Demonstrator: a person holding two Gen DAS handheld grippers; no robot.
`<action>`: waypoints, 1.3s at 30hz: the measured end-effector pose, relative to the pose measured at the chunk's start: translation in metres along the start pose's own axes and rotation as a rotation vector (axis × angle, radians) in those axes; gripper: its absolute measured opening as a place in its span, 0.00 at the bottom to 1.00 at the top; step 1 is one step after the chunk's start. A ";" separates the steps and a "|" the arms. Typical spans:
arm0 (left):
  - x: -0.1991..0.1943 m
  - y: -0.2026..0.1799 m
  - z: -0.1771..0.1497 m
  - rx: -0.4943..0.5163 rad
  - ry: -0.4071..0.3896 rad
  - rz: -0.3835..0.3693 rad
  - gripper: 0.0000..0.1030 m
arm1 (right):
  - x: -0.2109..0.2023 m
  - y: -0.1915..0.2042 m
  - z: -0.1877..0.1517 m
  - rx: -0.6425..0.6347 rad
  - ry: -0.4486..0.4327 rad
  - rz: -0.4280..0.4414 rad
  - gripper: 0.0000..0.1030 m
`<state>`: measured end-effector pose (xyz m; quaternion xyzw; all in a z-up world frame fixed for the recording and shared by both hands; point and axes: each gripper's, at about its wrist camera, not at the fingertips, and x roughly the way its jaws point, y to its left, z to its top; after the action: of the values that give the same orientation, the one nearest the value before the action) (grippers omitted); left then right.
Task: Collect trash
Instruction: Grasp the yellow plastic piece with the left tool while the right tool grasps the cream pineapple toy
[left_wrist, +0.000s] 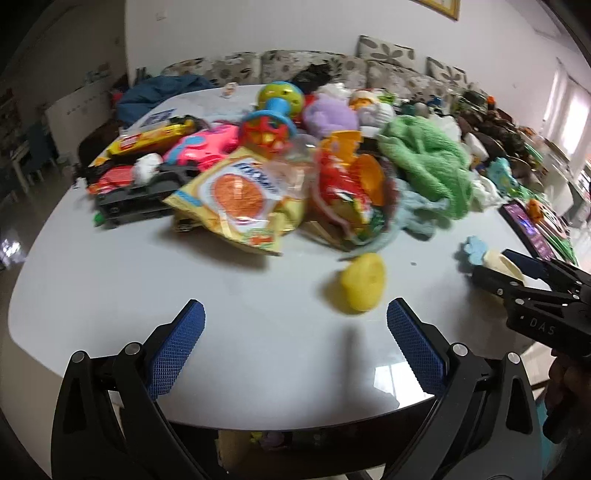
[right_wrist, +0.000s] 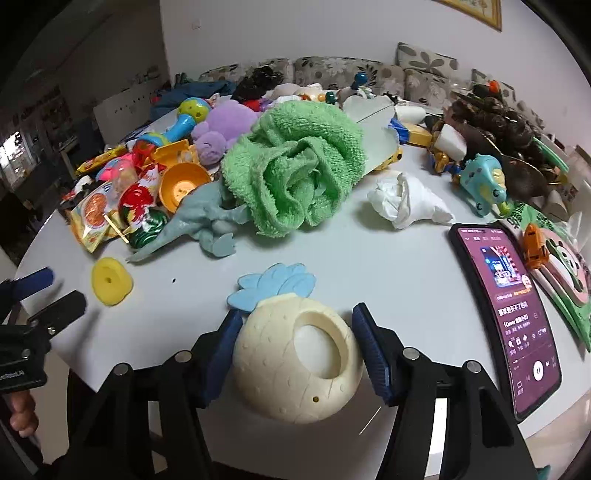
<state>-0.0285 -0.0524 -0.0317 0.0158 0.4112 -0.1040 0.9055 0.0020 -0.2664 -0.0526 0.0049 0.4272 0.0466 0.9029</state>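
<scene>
A cream pineapple-shaped toy (right_wrist: 288, 369) with blue leaves lies at the near edge of the white table (right_wrist: 369, 258). My right gripper (right_wrist: 298, 314) is shut on it, one blue pad against each side. In the left wrist view that gripper (left_wrist: 493, 263) comes in from the right with the toy (left_wrist: 476, 253) in its jaws. My left gripper (left_wrist: 295, 310) hangs open over bare table with nothing between its fingers. A yellow foam piece (left_wrist: 364, 282) lies just beyond its right finger. A crumpled white tissue (right_wrist: 402, 201) and an orange snack wrapper (left_wrist: 236, 199) lie further back.
A heap of toys, a green towel (right_wrist: 295, 173) and a grey dinosaur (right_wrist: 199, 221) fill the middle of the table. A lit phone (right_wrist: 506, 310) lies at the right, with a green packet (right_wrist: 554, 266) beside it. A sofa stands behind the table.
</scene>
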 end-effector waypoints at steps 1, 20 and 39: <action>0.000 -0.003 0.000 0.009 -0.010 -0.018 0.94 | -0.002 -0.003 0.000 0.012 0.000 0.023 0.59; 0.022 -0.032 0.011 0.080 -0.046 -0.038 0.27 | -0.051 -0.026 0.001 0.049 -0.153 0.092 0.59; -0.030 0.002 -0.132 0.414 0.146 -0.255 0.91 | -0.026 0.075 -0.107 -0.226 0.252 0.379 0.88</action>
<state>-0.1452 -0.0302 -0.0966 0.1564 0.4439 -0.2981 0.8305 -0.1029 -0.1973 -0.0967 -0.0219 0.5201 0.2626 0.8124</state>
